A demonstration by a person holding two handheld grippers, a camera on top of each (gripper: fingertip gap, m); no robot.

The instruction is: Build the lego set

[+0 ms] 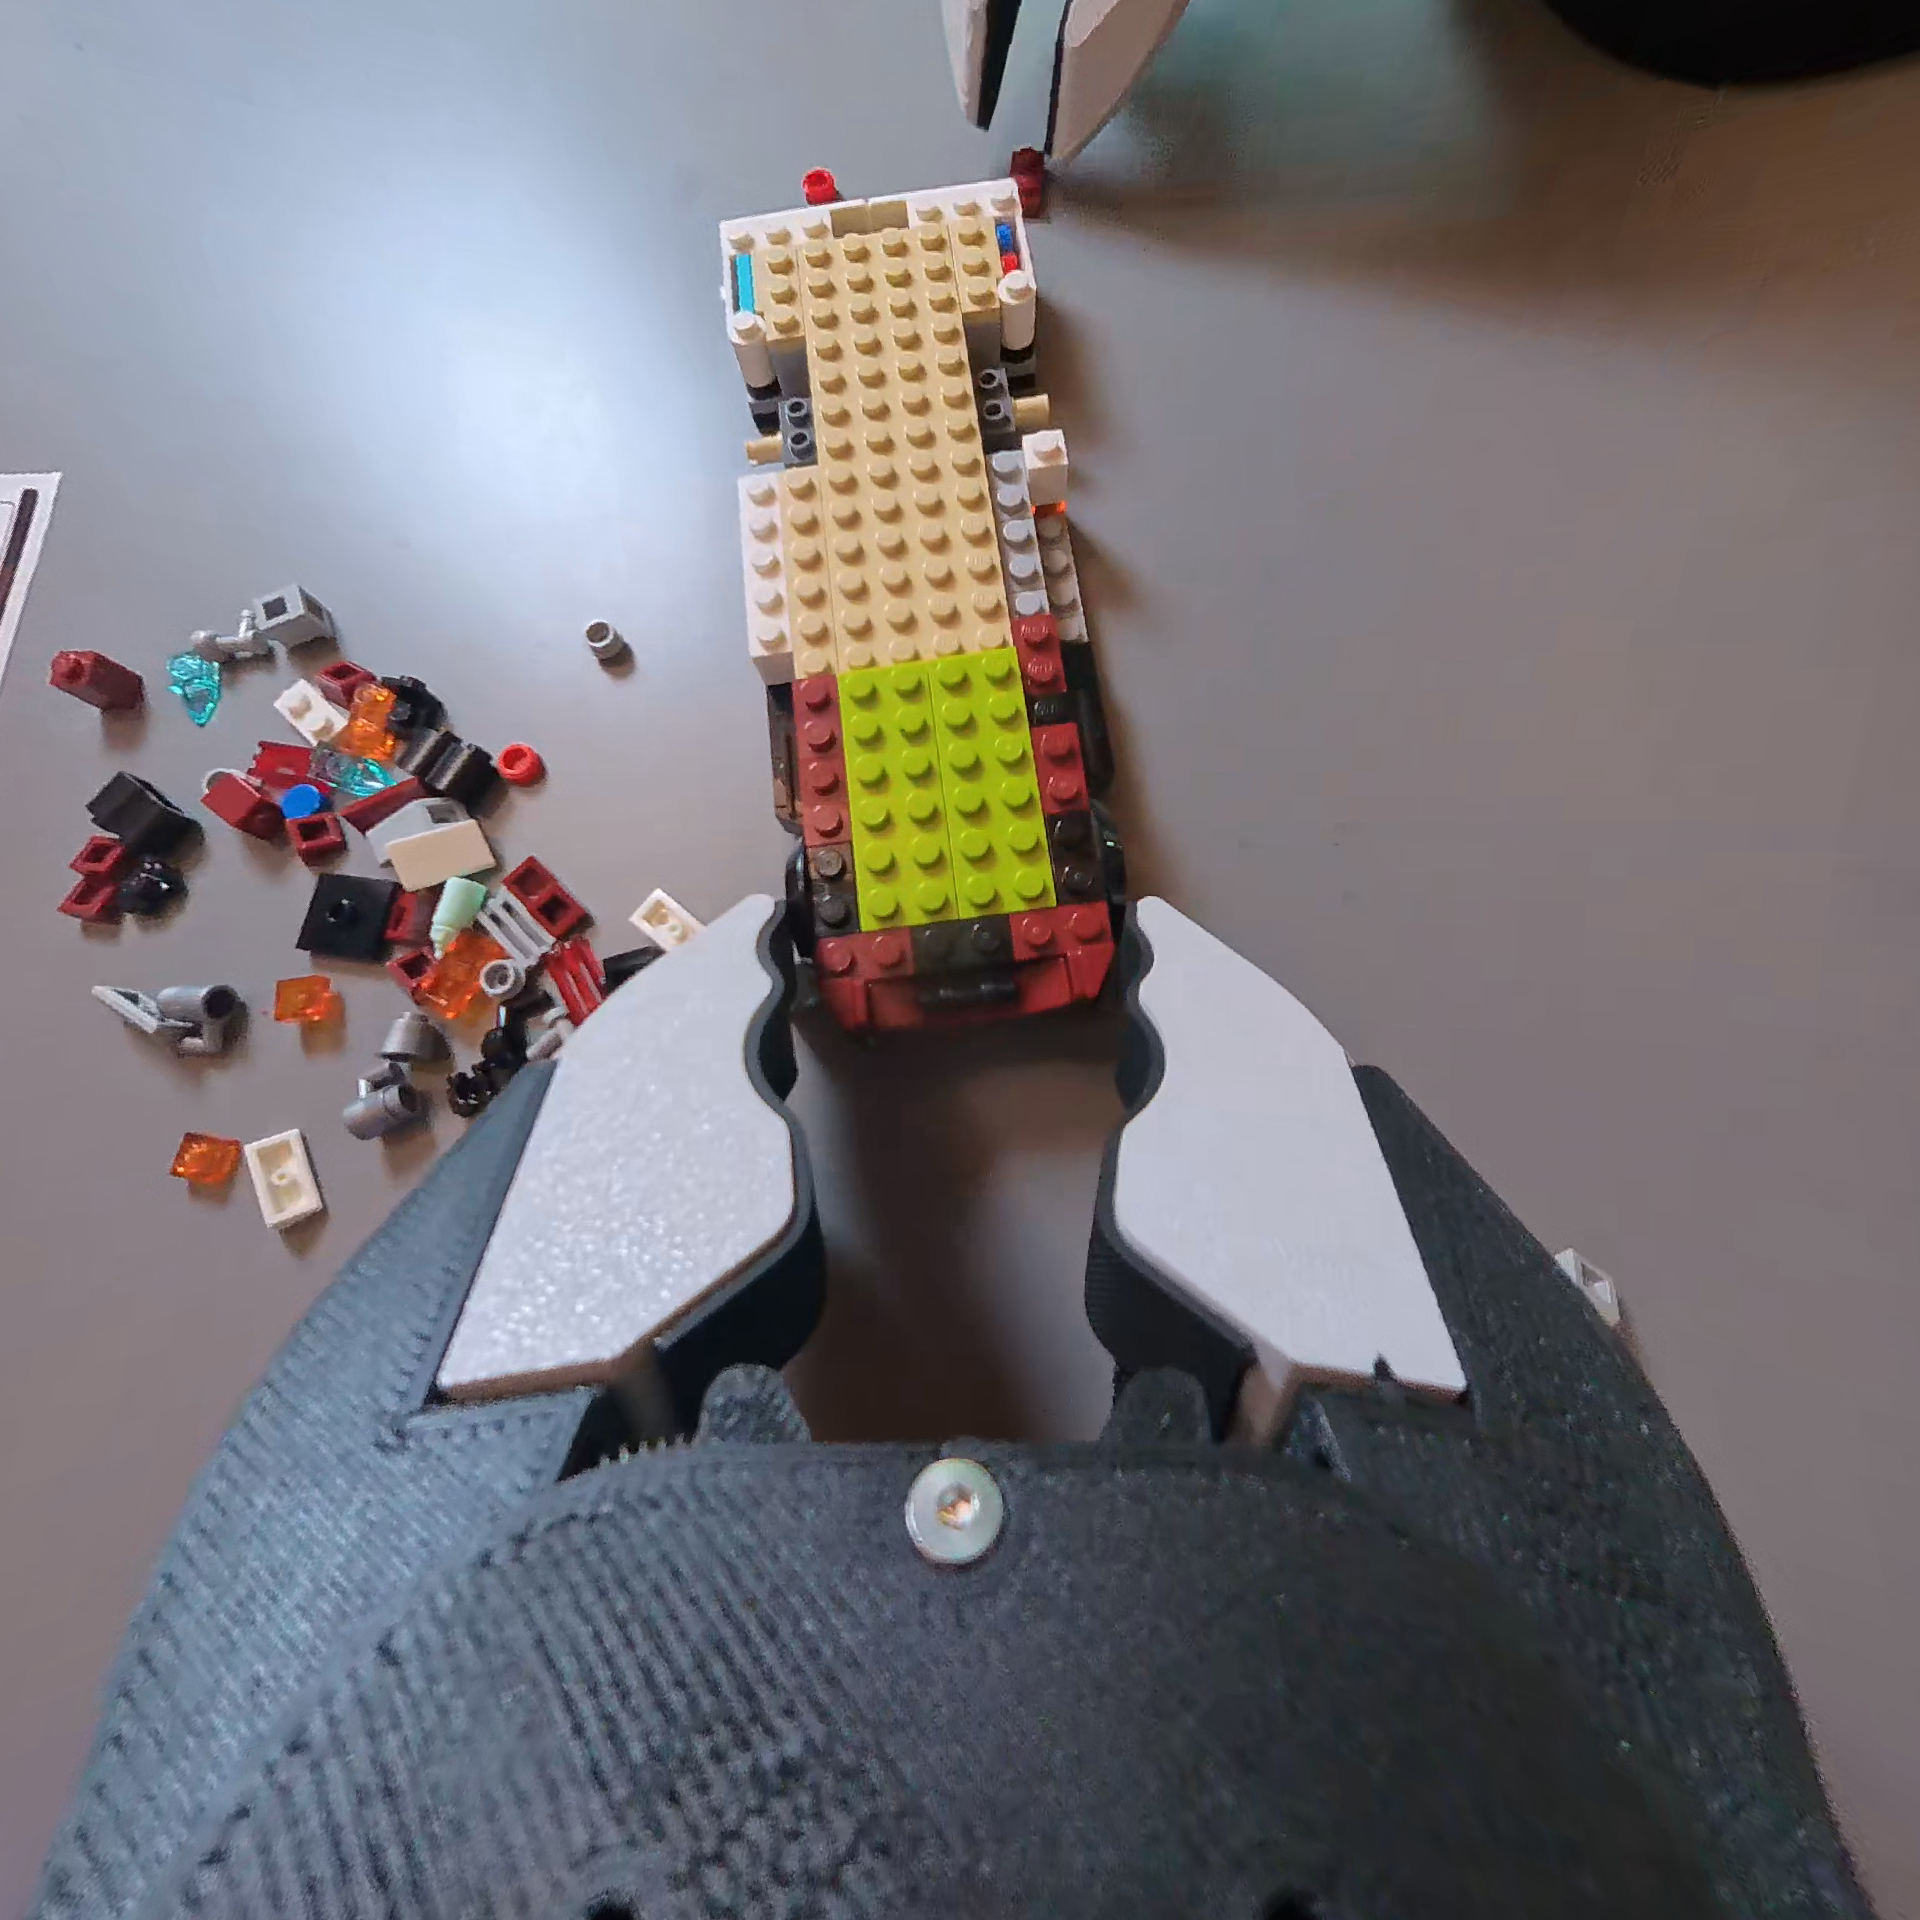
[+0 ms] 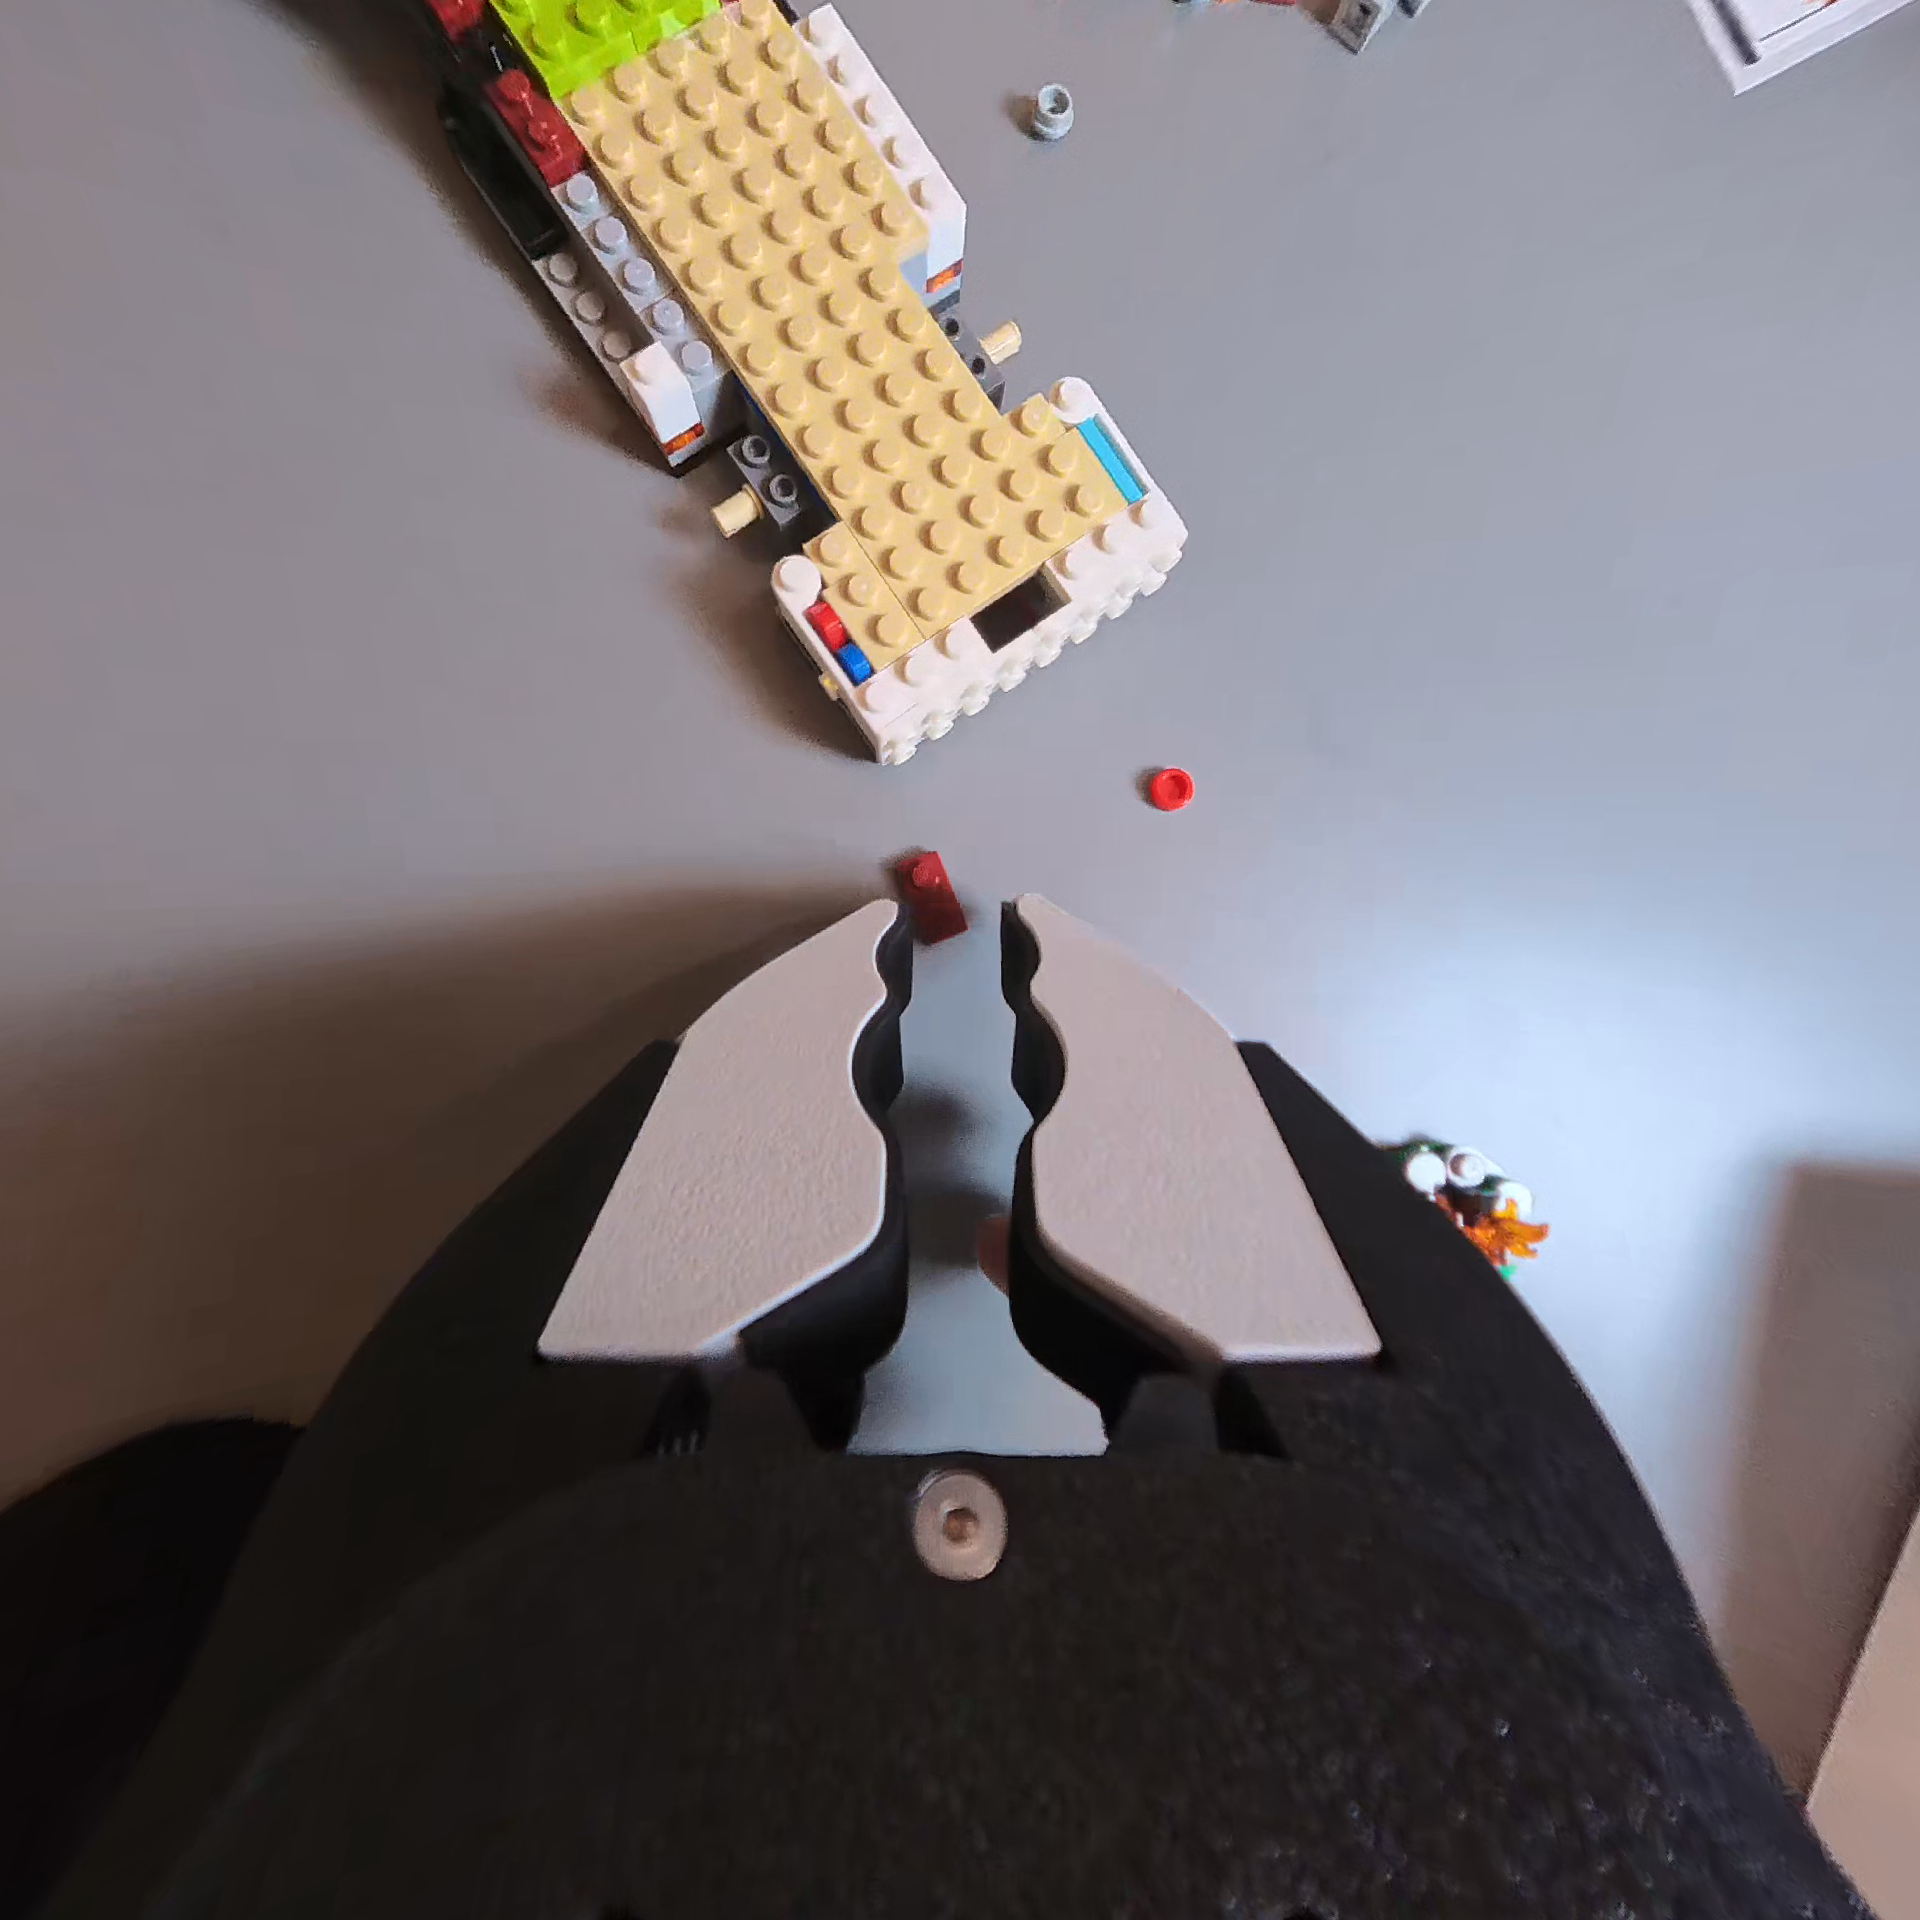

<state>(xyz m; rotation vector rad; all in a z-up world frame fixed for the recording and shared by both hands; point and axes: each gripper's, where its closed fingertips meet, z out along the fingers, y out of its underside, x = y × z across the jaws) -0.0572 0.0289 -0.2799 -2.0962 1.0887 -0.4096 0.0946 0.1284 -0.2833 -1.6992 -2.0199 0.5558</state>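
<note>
Left gripper (image 1: 956, 961), low centre of its frame: jaws wide, straddling the dark-red end of the brick vehicle (image 1: 904, 540); pads close beside it, contact unclear. Loose brick pile (image 1: 312, 883) mid-left, a paper corner (image 1: 21, 551) cut off at the edge. To steady the vehicle well, the pads probably need to bear square on both sides. Right gripper (image 2: 956, 914), centre of its frame: jaws narrowly apart, nothing between them; small dark-red brick (image 2: 932, 899) on the table (image 2: 1455, 520) touching the left fingertip (image 2: 873, 920). Red round stud (image 2: 1171, 788) lies to the right. Vehicle underside hidden.
</note>
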